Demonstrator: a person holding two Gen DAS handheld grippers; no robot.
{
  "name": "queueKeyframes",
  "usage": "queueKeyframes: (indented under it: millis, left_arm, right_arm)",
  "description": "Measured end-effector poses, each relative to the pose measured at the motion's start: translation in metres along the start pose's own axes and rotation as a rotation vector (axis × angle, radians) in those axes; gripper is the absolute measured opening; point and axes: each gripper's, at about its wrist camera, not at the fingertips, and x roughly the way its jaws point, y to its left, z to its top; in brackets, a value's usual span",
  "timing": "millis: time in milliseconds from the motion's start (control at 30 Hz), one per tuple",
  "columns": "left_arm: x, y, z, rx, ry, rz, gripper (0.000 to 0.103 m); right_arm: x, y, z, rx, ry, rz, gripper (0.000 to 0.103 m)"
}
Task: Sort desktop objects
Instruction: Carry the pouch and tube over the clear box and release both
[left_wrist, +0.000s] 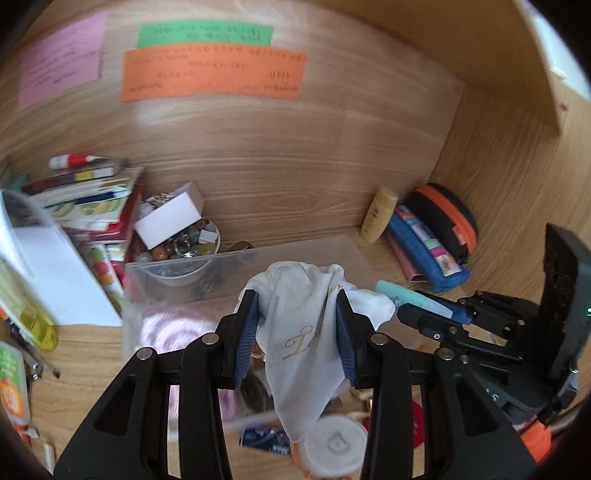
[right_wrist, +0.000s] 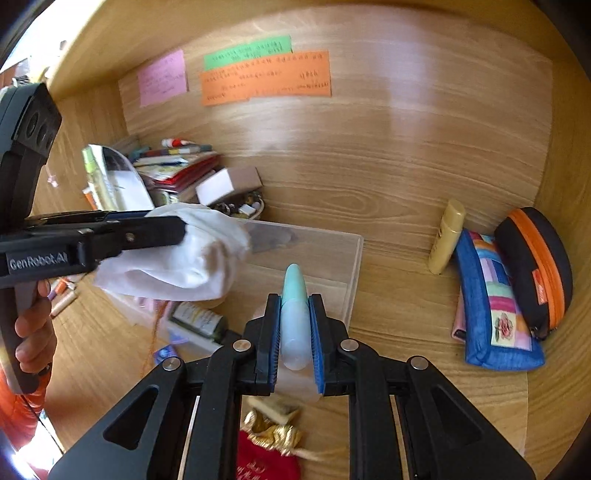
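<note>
My left gripper is shut on a white cloth with gold lettering and holds it above a clear plastic box. The cloth also shows in the right wrist view, hanging from the left gripper. My right gripper is shut on a pale tube with a mint-green cap, over the box's near right part. In the left wrist view the right gripper holds the tube just right of the cloth.
A stack of books, a white carton and a bowl of beads stand at the back left. A yellow bottle, a blue patchwork pouch and a black-orange case lie at the right. A red pouch lies near me.
</note>
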Motion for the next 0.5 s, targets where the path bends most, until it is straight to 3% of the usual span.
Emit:
queueKeyframes:
  millis: [300, 500]
  left_arm:
    - [0.051, 0.013, -0.003, -0.01, 0.09, 0.023, 0.039]
    - [0.054, 0.014, -0.007, 0.015, 0.09, 0.017, 0.04]
  right_arm:
    - [0.041, -0.003, 0.018, -0.042, 0.071, -0.038, 0.013]
    - [0.069, 0.002, 0.02, -0.079, 0.126, -0.045, 0.013]
